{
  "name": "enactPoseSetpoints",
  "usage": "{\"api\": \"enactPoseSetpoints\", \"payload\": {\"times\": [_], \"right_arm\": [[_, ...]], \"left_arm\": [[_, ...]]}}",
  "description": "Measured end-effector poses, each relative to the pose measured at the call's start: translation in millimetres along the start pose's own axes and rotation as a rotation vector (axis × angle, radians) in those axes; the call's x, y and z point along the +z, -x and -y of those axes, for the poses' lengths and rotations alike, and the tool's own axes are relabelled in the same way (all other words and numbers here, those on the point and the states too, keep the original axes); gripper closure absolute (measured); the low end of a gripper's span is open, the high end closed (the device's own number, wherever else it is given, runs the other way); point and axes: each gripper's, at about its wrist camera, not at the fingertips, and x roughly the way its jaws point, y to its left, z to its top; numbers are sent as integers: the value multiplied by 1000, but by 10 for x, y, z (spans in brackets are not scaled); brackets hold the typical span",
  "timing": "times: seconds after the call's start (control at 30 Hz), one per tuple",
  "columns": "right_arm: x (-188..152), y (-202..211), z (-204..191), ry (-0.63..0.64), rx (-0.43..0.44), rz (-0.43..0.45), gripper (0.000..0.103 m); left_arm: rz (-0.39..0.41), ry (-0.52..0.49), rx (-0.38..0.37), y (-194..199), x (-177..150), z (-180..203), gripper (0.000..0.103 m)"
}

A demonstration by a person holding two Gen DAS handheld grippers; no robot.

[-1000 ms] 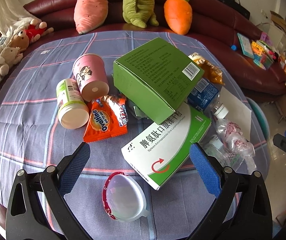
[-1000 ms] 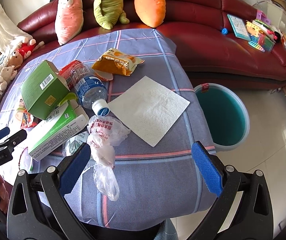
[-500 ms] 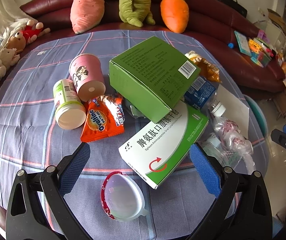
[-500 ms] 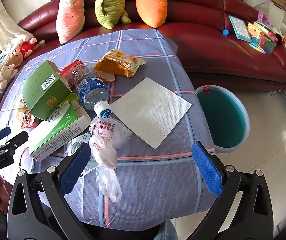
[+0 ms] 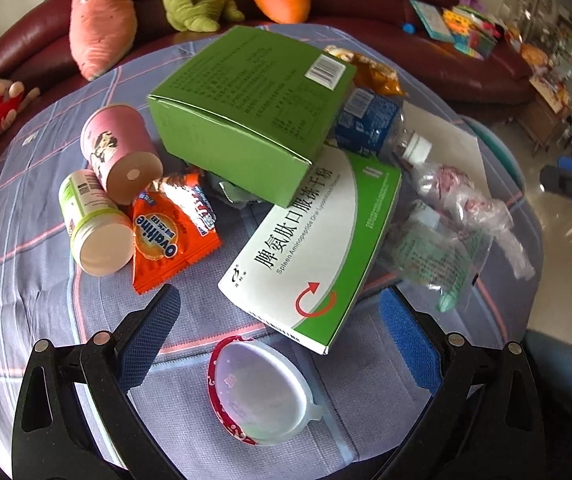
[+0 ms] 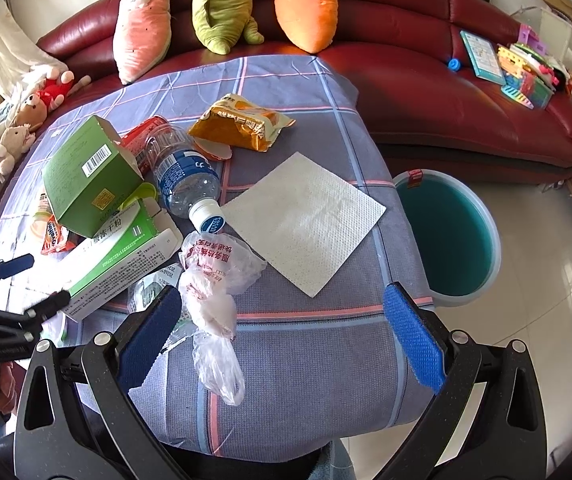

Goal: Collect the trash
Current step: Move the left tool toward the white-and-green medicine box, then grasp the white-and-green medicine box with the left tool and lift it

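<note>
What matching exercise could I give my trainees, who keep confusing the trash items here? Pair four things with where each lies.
Things
1. green cardboard box
2. clear plastic bottle with blue label
3. white square paper napkin
4. round plastic lid with red rim

Places
A. flat on the cloth, nearest the teal bin
B. between the open left tongs
C. propped on the white-and-green medicine box
D. on its side, cap toward the napkin

Pairs: 1-C, 2-D, 3-A, 4-B
</note>
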Motion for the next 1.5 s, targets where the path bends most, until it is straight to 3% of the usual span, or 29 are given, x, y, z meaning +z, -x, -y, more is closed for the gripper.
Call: {"api": "enactPoseSetpoints", "payload": {"times": [0.2,0.3,0.53,0.6,0.73,1.07,1.27,1.5], "right_arm": [[4,-89,-18,-1,-1,-24,6],[30,-139,-17,2,-7,-36,6],[90,-232,-12,-9,-5,-52,6],[104,-262,-28,-4,2,-57,6],[139,-325,-57,12,11,-68,6],[176,-370,-113,18,25,-84,6],[211,-337,-68,11,30,-79,6],[219,-253,-88,12,59,-64,6]], "left_arm": [[-29,-95,-29,-191,73,41,4],[-52,-92,-35,-316,128,-1,4],[-103,-47,-130,-550,155,-88,4],[-83,-39,-163,-538,129,-97,15],[-54,-52,-185,-403,14,-67,20],[-88,-44,-117,-614,190,140,13],[-58,-25,-146,-460,95,195,24],[8,-2,-196,22,-19,195,28]]}}
